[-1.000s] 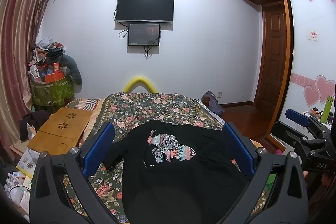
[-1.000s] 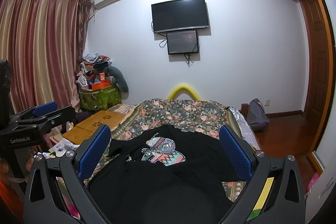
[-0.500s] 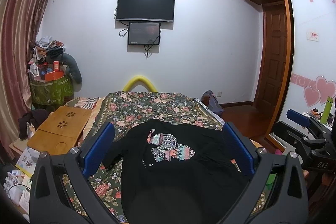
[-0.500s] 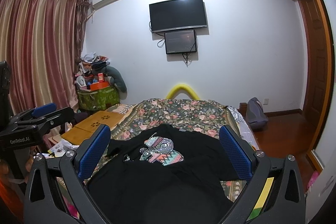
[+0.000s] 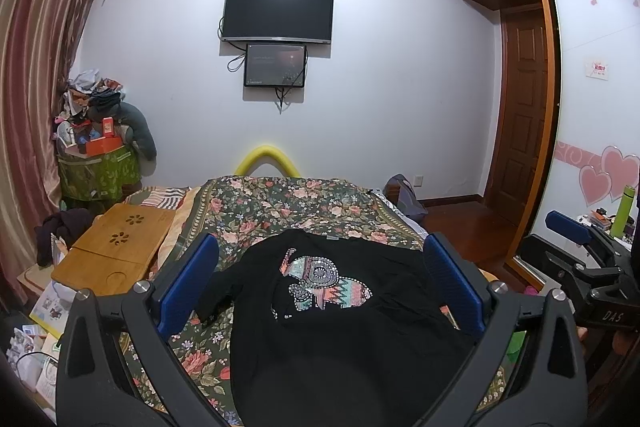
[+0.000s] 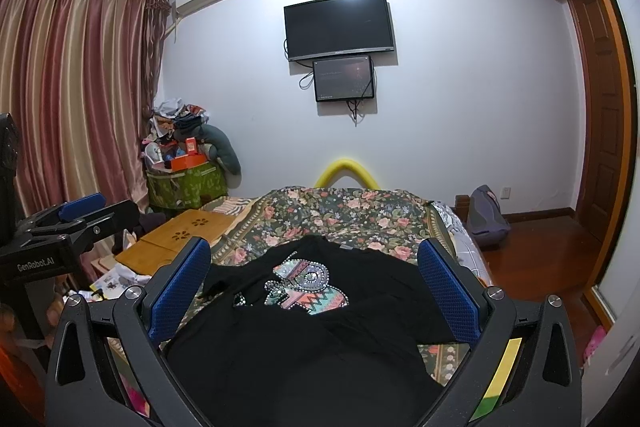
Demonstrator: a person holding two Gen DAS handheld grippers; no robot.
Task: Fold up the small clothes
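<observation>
Left wrist view: left gripper [image 5: 319,287] spread wide, holding nothing, above a black shirt [image 5: 344,339] with a patterned elephant print [image 5: 324,283], laid flat on the near part of a floral-covered bed [image 5: 280,203]; wooden lap table [image 5: 112,251] at left, right gripper [image 5: 576,247] visible at far right, its fingers spread and empty. Right wrist view: right gripper [image 6: 314,291] likewise wide and empty over the same black shirt [image 6: 304,347], left gripper [image 6: 72,223] at the left edge, television [image 6: 339,26] on the far wall.
</observation>
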